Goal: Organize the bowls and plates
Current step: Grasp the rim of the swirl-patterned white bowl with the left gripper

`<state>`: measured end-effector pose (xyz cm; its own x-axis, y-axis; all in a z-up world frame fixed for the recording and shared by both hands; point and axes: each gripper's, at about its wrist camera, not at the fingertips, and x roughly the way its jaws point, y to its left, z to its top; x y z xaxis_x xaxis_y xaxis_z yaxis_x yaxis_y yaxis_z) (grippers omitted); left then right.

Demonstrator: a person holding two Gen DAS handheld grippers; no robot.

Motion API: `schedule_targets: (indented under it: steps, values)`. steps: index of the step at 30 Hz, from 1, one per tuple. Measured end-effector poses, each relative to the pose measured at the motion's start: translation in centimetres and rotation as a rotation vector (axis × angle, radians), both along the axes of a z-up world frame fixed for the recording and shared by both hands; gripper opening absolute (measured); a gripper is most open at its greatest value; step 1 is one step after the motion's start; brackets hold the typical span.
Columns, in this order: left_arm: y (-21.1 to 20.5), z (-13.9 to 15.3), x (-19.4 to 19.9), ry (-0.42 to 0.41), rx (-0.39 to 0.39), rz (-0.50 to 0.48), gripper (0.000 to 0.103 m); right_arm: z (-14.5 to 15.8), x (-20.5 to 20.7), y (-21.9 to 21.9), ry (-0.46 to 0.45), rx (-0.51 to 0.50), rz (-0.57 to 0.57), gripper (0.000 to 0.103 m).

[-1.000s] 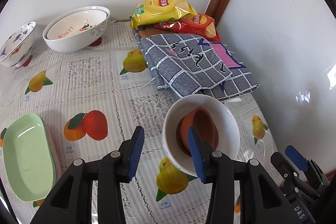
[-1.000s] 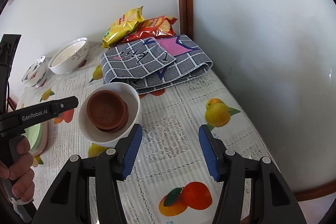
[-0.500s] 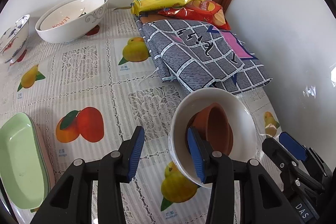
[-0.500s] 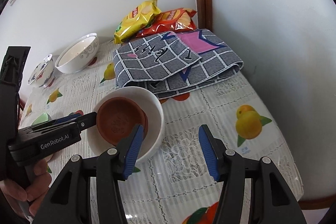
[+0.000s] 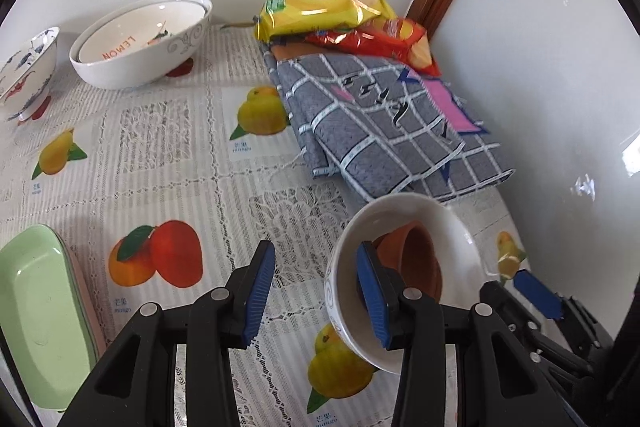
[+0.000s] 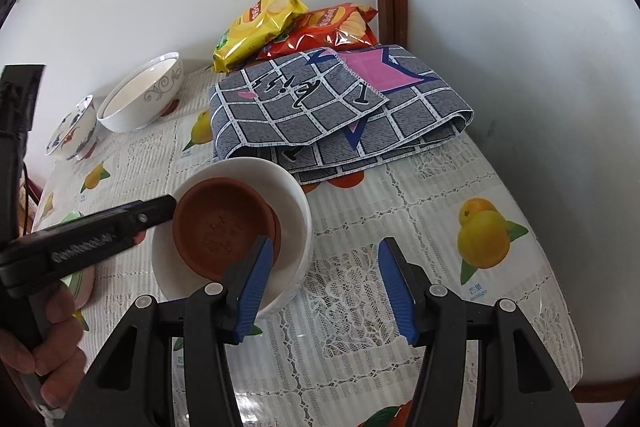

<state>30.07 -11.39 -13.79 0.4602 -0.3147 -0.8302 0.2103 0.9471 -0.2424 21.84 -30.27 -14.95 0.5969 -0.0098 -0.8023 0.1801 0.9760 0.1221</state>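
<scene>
Left wrist view, white bowl (image 5: pixel 456 239) tilted leftward, left tongs (image 5: pixel 316 297) and right tongs (image 6: pixel 324 285) spread.

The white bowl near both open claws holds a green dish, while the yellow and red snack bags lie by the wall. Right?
Not quite. The dish inside the round white ceramic bowl is a brown terracotta dish, not green; the right wrist view shows it. The rest holds.

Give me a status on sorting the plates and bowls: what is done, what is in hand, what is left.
Done: the LEMON bowl is nested in a larger white one, and the green tray lies on another dish.

In hand: both open grippers, left gripper and right gripper, straddle opposite rims of the white bowl holding the brown dishes.

Left: that bowl and the blue-patterned bowl sit apart.
</scene>
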Motion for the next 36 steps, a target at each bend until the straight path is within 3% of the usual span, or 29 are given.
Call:
schedule_targets:
  steps: [5,12,19,26,36]
  values:
    - [-0.7,1.2,-0.6,-0.044,-0.039,-0.059,0.038,0.1,-0.3,-0.5,-0.008,0.002,-0.013,0.055]
    - [-3.0,0.8,-1.5,-0.038,-0.046,-0.14,0.022,0.0,-1.5,-1.8,-0.008,0.0,-0.045,0.055]
    - [-3.9,-0.2,-1.5,-0.038,-0.01,-0.128,0.009,0.1,-2.6,-3.0,-0.013,0.003,-0.07,0.055]
    - [-3.8,-0.3,-1.3,-0.042,-0.004,-0.116,0.009,-0.2,-2.9,-3.3,-0.01,0.009,-0.071,0.055]
    - [-3.1,-0.1,-1.6,-0.021,-0.056,-0.101,0.009,-0.2,-3.3,-3.5,-0.014,0.01,-0.078,0.055]
